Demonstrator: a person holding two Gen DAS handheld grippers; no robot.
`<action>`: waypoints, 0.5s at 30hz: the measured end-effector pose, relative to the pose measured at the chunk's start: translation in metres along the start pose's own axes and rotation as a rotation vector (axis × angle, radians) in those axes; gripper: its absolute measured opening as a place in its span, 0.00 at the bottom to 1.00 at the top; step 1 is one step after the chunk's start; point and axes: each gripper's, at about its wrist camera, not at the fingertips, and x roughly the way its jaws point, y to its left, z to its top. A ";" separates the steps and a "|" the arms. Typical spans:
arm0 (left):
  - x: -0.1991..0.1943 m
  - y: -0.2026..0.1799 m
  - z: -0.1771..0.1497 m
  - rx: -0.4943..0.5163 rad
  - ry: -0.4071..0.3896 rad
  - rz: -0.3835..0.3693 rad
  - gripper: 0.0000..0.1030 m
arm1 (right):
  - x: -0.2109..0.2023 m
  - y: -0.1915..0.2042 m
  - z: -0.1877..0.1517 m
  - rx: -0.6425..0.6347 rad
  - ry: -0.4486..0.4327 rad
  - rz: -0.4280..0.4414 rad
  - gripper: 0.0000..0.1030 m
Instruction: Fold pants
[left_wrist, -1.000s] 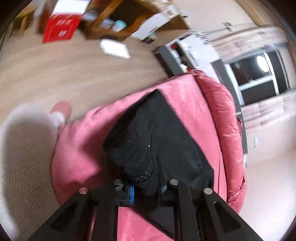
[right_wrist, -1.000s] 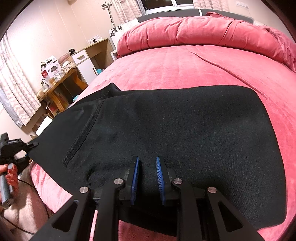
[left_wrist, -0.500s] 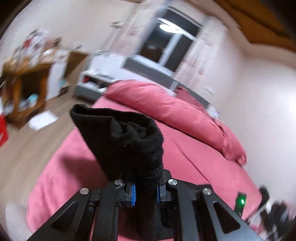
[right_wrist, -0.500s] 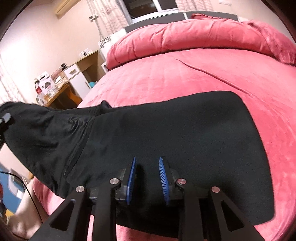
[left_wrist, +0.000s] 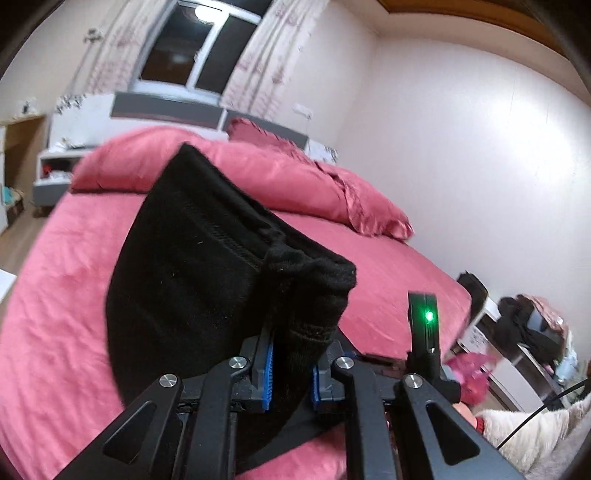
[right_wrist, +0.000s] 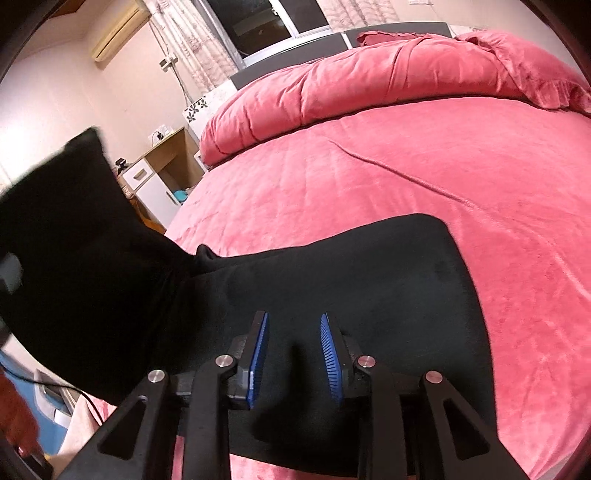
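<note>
The black pants (right_wrist: 369, 266) lie across the near side of the pink bed (right_wrist: 406, 166). One end of them is raised off the bed at the left (right_wrist: 74, 229). My left gripper (left_wrist: 290, 373) is shut on that raised end, and the bunched black cloth (left_wrist: 192, 277) stands up between its blue pads. My right gripper (right_wrist: 293, 317) hovers over the flat part of the pants. Its jaws are opening, and the blue pads (right_wrist: 258, 347) stand apart without pressing on cloth.
A rolled pink duvet (right_wrist: 369, 74) lies at the head of the bed. A wooden desk and white cabinet (right_wrist: 159, 177) stand to the bed's left. In the left wrist view a black device with a green light (left_wrist: 424, 325) rises near a cluttered table (left_wrist: 528, 328).
My left gripper has lifted the pants end off the bed, rolled upright and swung toward the right side. The right gripper's pads have spread wider over the flat cloth.
</note>
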 end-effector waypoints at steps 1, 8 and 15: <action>0.009 -0.001 -0.002 -0.009 0.026 -0.014 0.14 | -0.001 0.000 0.000 -0.001 -0.002 -0.004 0.29; 0.066 -0.008 -0.033 -0.034 0.198 -0.095 0.14 | -0.009 -0.013 0.009 0.016 -0.016 -0.034 0.29; 0.110 -0.029 -0.076 0.063 0.349 -0.038 0.23 | -0.015 -0.028 0.011 0.068 -0.014 -0.038 0.29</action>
